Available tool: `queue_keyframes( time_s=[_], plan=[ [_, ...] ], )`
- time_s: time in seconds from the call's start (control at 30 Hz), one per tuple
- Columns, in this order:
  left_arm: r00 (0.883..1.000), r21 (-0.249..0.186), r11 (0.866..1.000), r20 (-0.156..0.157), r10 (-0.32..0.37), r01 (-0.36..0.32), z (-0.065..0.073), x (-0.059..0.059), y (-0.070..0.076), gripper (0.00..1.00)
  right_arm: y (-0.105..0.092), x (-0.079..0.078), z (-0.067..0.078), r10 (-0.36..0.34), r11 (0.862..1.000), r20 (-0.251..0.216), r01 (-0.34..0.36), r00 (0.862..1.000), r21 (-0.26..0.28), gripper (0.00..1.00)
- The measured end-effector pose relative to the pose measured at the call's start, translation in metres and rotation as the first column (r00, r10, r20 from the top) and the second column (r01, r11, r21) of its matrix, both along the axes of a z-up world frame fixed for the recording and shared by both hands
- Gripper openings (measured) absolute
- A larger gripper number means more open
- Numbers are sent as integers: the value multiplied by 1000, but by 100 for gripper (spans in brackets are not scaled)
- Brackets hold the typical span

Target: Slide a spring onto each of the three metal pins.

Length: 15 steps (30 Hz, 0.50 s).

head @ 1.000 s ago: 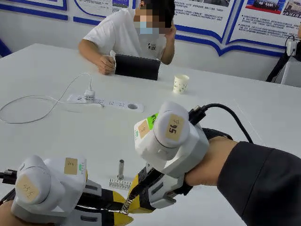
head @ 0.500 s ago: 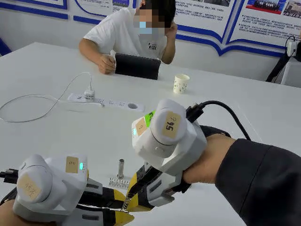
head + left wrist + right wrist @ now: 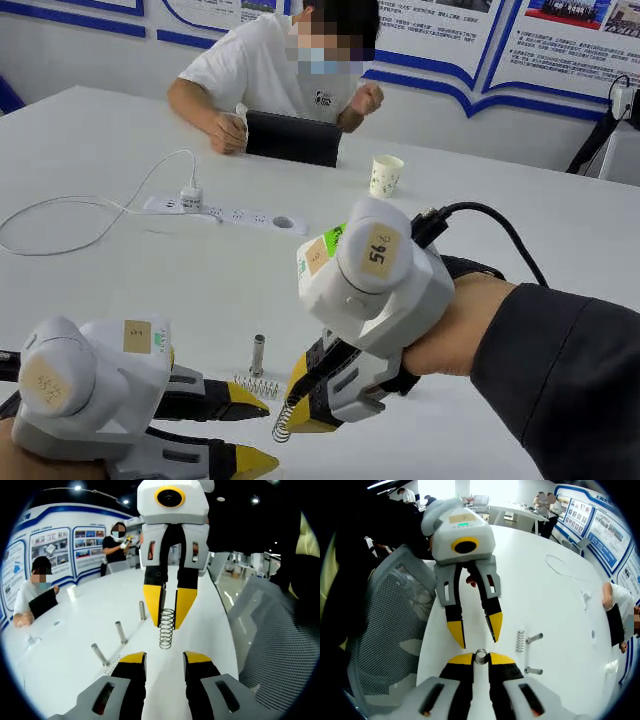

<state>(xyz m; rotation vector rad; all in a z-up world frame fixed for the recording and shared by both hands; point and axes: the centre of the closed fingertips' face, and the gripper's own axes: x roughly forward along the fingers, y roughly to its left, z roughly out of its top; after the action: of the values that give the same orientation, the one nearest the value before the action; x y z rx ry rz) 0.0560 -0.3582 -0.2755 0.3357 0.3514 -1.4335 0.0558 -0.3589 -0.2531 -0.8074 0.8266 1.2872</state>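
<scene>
My right gripper [image 3: 301, 404] is shut on the top end of a small steel spring [image 3: 282, 424], which hangs down from its yellow tips; the right gripper view shows that spring [image 3: 480, 656] end-on between the closed jaws. My left gripper [image 3: 251, 428] faces it from the left, open, a short gap from the spring [image 3: 166, 628]. One bare metal pin [image 3: 258, 355] stands upright on the white table just behind both grippers. Two bare pins [image 3: 121, 632] [image 3: 99, 654] show in the left gripper view, and a third upright piece [image 3: 142, 610] looks coiled. A loose spring [image 3: 256, 386] lies by the pin's base.
A white power strip [image 3: 225, 214] with a looping cable lies mid-table, and a paper cup [image 3: 385, 176] stands further back. A person sits at the far edge with a dark tablet [image 3: 294, 138]. A mesh chair [image 3: 395, 630] is beside the table's near edge.
The two grippers have drawn apart: the left one has slid back to the left, the right one has shifted slightly right. The spring stays in the right gripper.
</scene>
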Motion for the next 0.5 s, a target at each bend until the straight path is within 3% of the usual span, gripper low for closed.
queue_keyframes(
  time_s=[0.5],
  plan=[
    [996, -30, 996, -13, 87, -88, 8, 13, 19, 42, -23, 18, 10, -63, 998, 26, 63, 998, -4, 12]
  ],
)
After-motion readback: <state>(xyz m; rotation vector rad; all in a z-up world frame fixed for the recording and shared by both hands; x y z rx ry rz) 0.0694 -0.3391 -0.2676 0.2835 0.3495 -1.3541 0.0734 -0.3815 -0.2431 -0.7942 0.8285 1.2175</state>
